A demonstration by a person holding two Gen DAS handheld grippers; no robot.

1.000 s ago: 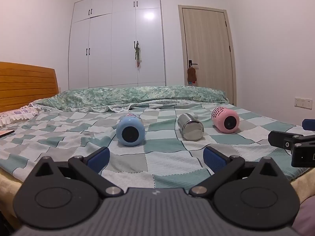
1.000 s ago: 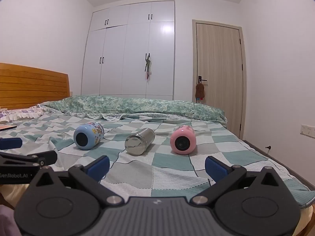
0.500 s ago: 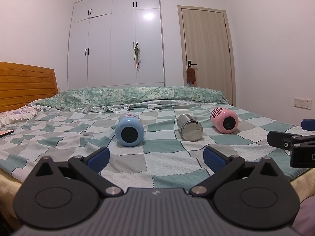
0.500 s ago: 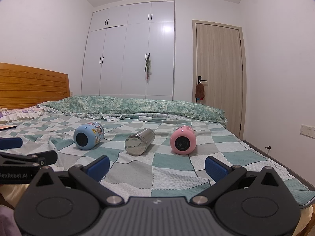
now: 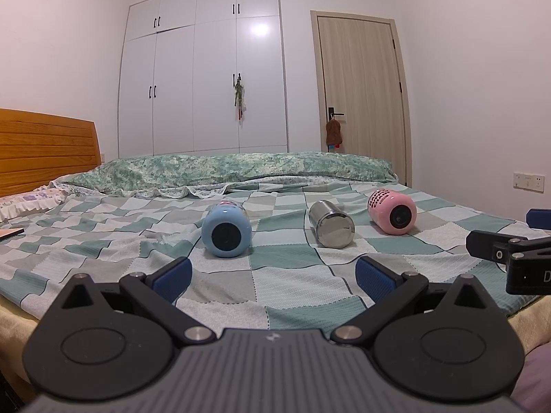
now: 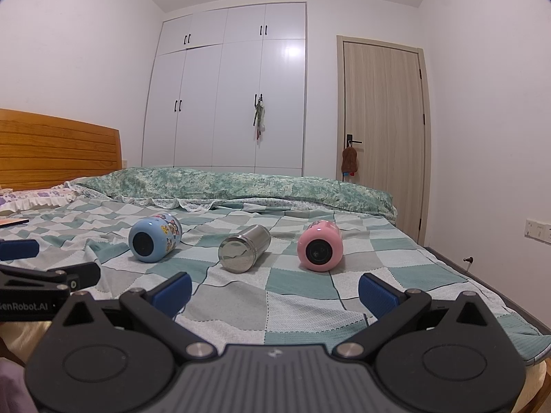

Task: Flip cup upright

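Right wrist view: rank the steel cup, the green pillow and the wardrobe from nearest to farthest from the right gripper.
1. Steel cup, lying on the bed ahead of the open right gripper.
2. Green pillow, along the bed's far edge.
3. Wardrobe, against the back wall.

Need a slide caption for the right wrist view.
Open right gripper faces blue cup, steel cup and pink cup, all lying sideways on the checked bedspread.

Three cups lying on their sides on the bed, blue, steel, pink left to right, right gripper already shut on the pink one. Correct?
Not quite: the right gripper is open and holds nothing, short of the pink cup, as the right wrist view shows. The rest stands: blue cup, steel cup and pink cup all lie on their sides on the bed, in that order.
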